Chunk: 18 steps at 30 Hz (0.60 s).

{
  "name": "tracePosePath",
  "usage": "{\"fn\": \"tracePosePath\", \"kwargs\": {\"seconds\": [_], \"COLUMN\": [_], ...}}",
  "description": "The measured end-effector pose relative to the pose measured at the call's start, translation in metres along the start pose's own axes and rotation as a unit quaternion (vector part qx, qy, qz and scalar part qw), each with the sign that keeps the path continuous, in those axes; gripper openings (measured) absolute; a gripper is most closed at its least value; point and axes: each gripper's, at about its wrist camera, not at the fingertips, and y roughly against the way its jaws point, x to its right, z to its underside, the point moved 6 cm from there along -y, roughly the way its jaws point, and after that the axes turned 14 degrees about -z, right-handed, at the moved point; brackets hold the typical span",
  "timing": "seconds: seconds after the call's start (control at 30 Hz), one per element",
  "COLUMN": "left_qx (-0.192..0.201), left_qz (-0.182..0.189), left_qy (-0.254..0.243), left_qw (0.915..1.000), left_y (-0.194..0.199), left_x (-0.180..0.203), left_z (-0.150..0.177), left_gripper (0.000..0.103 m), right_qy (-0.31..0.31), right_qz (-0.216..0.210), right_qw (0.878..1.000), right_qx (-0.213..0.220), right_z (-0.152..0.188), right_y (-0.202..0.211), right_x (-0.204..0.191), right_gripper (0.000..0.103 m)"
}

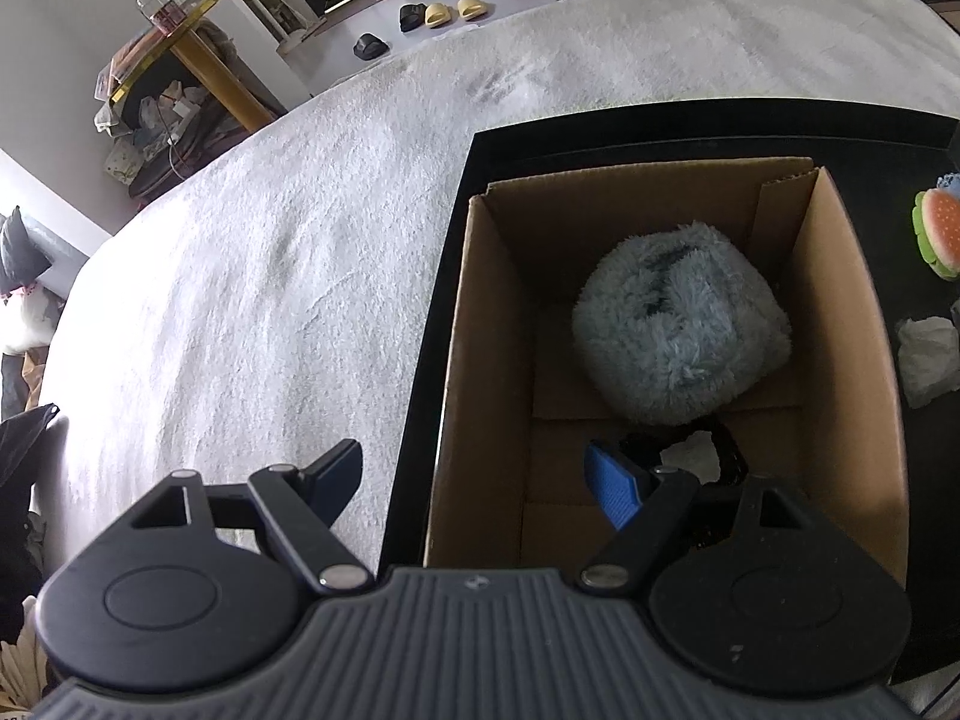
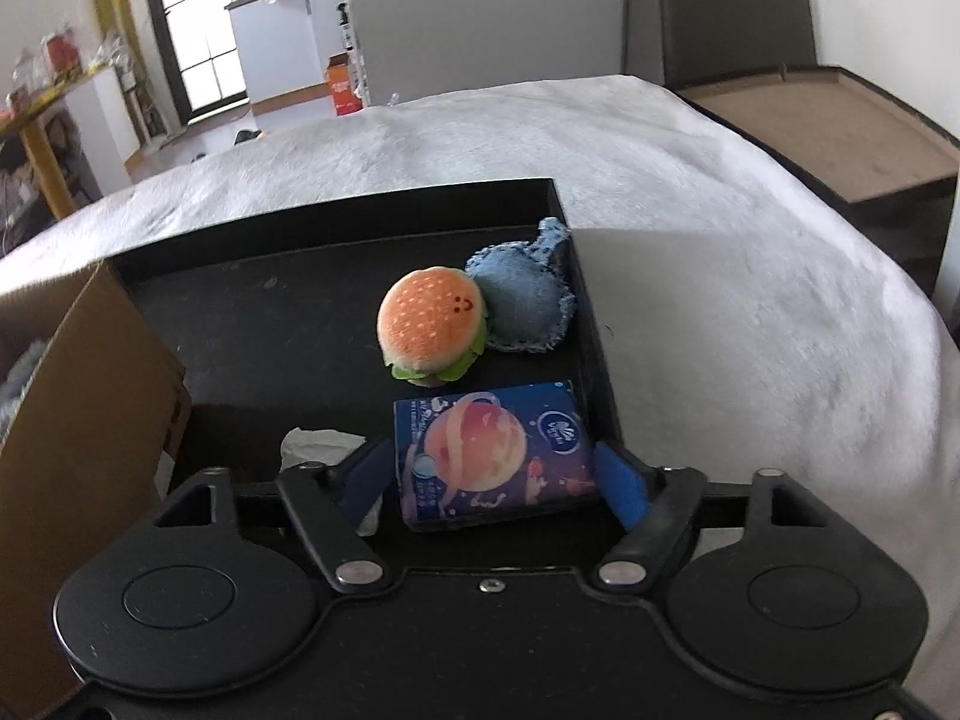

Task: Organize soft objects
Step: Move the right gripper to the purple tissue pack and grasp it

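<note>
A cardboard box (image 1: 480, 330) stands in a black tray (image 1: 660, 132) and holds a fluffy pale-blue plush (image 1: 678, 324) and a small black item (image 1: 720, 450). My left gripper (image 1: 474, 480) is open astride the box's left wall, one finger outside and one inside. On the tray's right part lie a burger plush (image 2: 432, 324), a denim pouch (image 2: 522, 300), a crumpled white tissue (image 2: 318, 447) and a blue tissue pack (image 2: 495, 456). My right gripper (image 2: 495, 483) is open with the pack between its fingers, and I see no pad pressing on it.
The tray (image 2: 300, 324) rests on a white fuzzy blanket (image 2: 720, 240). The box (image 2: 90, 420) rises at the left of the right wrist view. A flat brown board (image 2: 840, 120) lies beyond the blanket's right edge. Slippers (image 1: 444, 12) and a cluttered shelf (image 1: 180, 60) are far off.
</note>
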Motion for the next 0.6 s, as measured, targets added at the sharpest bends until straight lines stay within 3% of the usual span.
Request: {"fn": "tracePosePath", "kwargs": {"seconds": [0.43, 0.6], "left_qx": [-0.003, 0.004], "left_qz": [0.007, 0.008], "left_qy": [0.002, 0.013], "left_qw": [1.0000, 0.9999], "left_y": [-0.006, -0.001], "left_x": [-0.002, -0.011], "left_z": [-0.002, -0.001], "left_gripper": [0.080, 0.080], "right_qy": [0.059, 0.076], "right_qz": [0.024, 0.028], "right_qw": [0.998, 0.996], "right_qx": [-0.012, -0.022], "right_z": [0.004, 0.008], "right_y": [-0.018, -0.013], "right_x": [-0.010, -0.014], "right_gripper": [0.085, 0.075]}}
